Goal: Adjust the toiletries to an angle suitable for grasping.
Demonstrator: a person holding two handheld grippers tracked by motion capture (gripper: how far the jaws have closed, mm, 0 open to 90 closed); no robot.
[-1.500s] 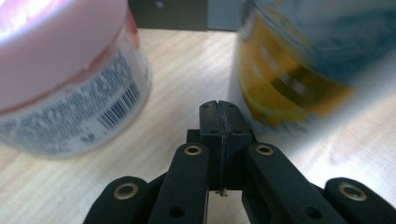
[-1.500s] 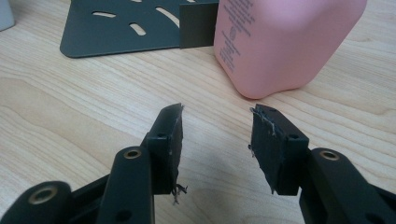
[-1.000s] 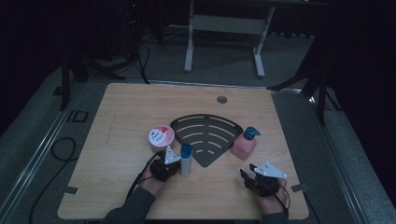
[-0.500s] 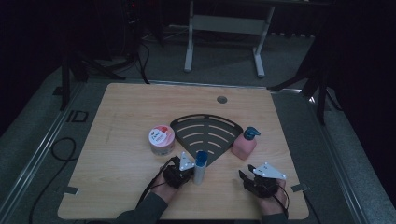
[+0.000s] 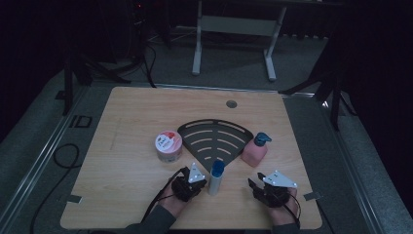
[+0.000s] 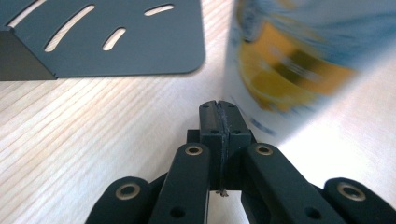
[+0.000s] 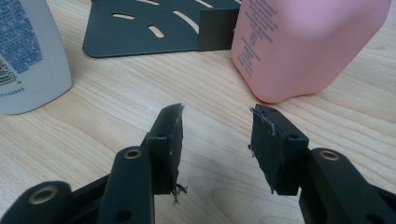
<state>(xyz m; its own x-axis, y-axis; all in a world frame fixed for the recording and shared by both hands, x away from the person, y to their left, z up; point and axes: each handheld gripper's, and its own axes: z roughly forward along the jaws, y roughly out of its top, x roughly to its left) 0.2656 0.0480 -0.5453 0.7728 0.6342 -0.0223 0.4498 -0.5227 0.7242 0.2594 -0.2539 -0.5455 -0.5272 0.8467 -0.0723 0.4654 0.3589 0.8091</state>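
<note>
Risk of toppling the upright blue-capped bottle (image 5: 215,178) at the near middle of the worktop (image 5: 126,117), just right of the left tongs (image 6: 219,109), pressed shut on nothing, should these nudge sideways; right tongs (image 7: 217,126) half open, empty.

— Counting bottles: one tall white bottle (image 5: 215,178) with a blue cap, one pink pump bottle (image 5: 254,152). Making two.
— Counting tubs: just one round tub (image 5: 168,146).
— Counting black racks: one slotted rack (image 5: 215,137).
— Counting grippers: one left gripper (image 5: 195,181), one right gripper (image 5: 254,185). Making two.
</note>
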